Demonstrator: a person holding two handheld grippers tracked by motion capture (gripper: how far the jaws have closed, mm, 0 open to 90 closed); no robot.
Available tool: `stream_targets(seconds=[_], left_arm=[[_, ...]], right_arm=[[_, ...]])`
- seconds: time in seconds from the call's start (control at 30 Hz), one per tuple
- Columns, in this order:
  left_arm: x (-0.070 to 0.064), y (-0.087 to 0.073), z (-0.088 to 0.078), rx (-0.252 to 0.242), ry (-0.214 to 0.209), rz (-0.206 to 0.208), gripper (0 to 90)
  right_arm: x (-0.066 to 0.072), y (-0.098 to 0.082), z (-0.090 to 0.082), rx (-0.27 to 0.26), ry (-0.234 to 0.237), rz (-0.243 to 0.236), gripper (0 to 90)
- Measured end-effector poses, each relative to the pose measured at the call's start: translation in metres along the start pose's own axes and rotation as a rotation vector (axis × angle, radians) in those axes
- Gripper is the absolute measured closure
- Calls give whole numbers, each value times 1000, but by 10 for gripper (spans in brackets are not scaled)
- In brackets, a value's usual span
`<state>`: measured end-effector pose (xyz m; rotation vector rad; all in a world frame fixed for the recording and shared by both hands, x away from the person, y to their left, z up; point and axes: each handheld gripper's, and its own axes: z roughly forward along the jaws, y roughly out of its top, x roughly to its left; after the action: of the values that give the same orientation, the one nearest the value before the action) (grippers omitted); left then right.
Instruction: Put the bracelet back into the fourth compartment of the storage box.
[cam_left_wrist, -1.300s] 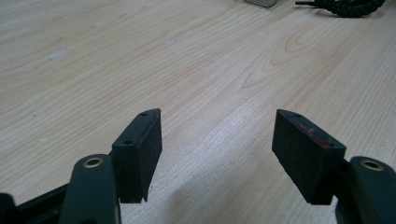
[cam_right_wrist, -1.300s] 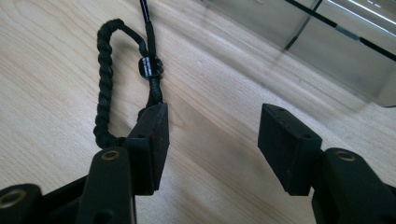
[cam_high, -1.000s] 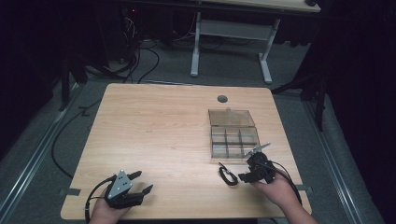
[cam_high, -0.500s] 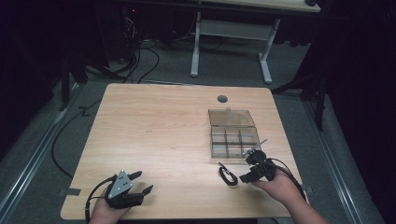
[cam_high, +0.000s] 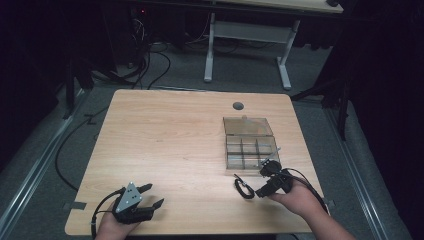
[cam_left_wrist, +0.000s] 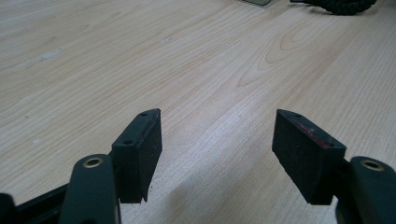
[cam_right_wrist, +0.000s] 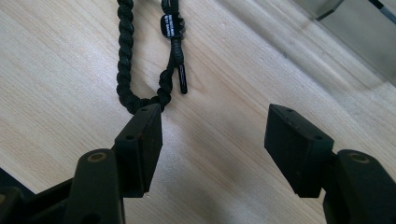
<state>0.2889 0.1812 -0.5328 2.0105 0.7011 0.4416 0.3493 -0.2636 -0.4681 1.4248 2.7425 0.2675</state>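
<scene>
While the left gripper (cam_high: 150, 196) rests wide open near the desk's (cam_high: 165, 140) front left corner, the right gripper (cam_right_wrist: 212, 140), also wide, hovers at the cord (cam_right_wrist: 125, 60) beside the box (cam_high: 248, 145), likely lining up a grasp.

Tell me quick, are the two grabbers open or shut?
Left gripper: open, holding nothing, over bare table.
Right gripper: open, holding nothing, with the black cord just beyond its jaws.
</scene>
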Motion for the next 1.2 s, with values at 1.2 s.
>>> stream_targets(seconds=[1.2], left_arm=[[-1, 0, 0, 2, -11, 9, 335]], right_arm=[[38, 43, 33, 94, -23, -97, 388]])
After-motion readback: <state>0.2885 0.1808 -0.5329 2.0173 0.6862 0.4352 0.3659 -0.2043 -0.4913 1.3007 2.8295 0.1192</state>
